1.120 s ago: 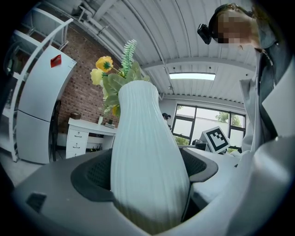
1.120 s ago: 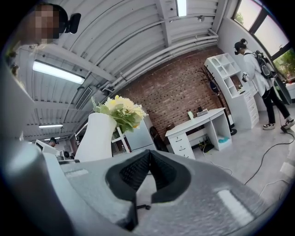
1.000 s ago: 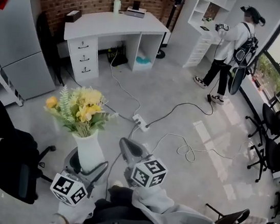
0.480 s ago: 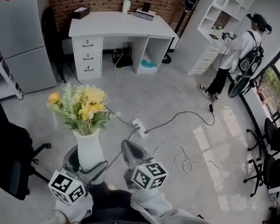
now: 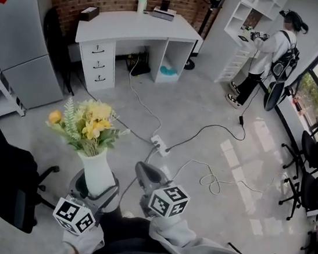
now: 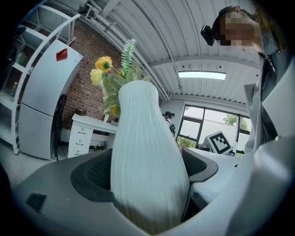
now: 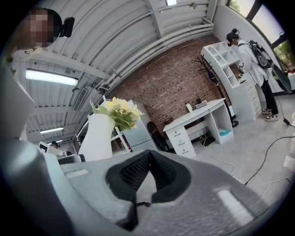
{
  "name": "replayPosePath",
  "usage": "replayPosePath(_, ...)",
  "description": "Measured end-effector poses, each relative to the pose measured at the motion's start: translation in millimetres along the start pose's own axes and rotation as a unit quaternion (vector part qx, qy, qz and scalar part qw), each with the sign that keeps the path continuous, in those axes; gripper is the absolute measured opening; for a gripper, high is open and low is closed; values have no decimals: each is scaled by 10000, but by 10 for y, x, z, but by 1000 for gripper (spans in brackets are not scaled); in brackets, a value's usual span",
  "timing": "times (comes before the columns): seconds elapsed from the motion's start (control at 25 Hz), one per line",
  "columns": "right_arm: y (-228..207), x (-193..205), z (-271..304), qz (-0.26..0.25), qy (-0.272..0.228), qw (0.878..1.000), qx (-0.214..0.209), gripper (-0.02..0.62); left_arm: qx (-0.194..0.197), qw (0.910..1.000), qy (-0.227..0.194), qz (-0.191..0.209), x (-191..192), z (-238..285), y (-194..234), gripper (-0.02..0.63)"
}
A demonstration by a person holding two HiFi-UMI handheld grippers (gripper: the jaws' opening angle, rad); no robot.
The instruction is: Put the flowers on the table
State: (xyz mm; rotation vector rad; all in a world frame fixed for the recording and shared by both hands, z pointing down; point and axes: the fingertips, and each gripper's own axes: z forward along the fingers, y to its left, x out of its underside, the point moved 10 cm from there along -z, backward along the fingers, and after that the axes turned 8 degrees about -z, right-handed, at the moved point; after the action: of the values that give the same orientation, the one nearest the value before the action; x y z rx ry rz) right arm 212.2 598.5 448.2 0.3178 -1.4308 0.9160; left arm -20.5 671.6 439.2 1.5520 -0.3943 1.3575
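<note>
- Head view: the left gripper (image 5: pixel 96 188) clasps the foot of the white vase (image 5: pixel 98 172). The vase stands upright with the flowers (image 5: pixel 86 125) on top. The table (image 5: pixel 132 27) lies straight ahead, well apart across the floor, so the carry should go forward.
- Left gripper view: both jaws press the vase's ribbed sides low down, and its long axis rises vertically between them.
- Right gripper view: the right gripper (image 7: pixel 147 173) has its jaws together with nothing between them. The vase sits just to its left and the table far beyond, its front edge seemingly bare, though it shows small here.
</note>
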Motion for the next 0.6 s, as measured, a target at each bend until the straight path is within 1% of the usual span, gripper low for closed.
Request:
replayPosePath(0.08,-140,-70,84,-50,-2,10000,58,0,17,10000,-15,-62,-56,128,94,460)
replayPosePath(0.16,-291,-164,216,-49,-53,9999,136,0,74,10000,-16,-21,-139,263,224,460)
replayPosePath(0.28,-432,-364,501,-64,-176,9995,252,0,143,9999,6,47,-361,474,460,460)
replayPosePath(0.36,-484,-484,737,-86,-252,9992,305,0,171,9998,24,112,-536,611,638,460)
replayPosePath(0.48,-560,-617,1148,-16,-314,9989,346,0,212,9991,147,332,-786,826,971,460)
replayPosePath(0.6,-593,-761,1589,-12,-321,9990,308,0,229,9988,170,392,-1059,1018,1318,460)
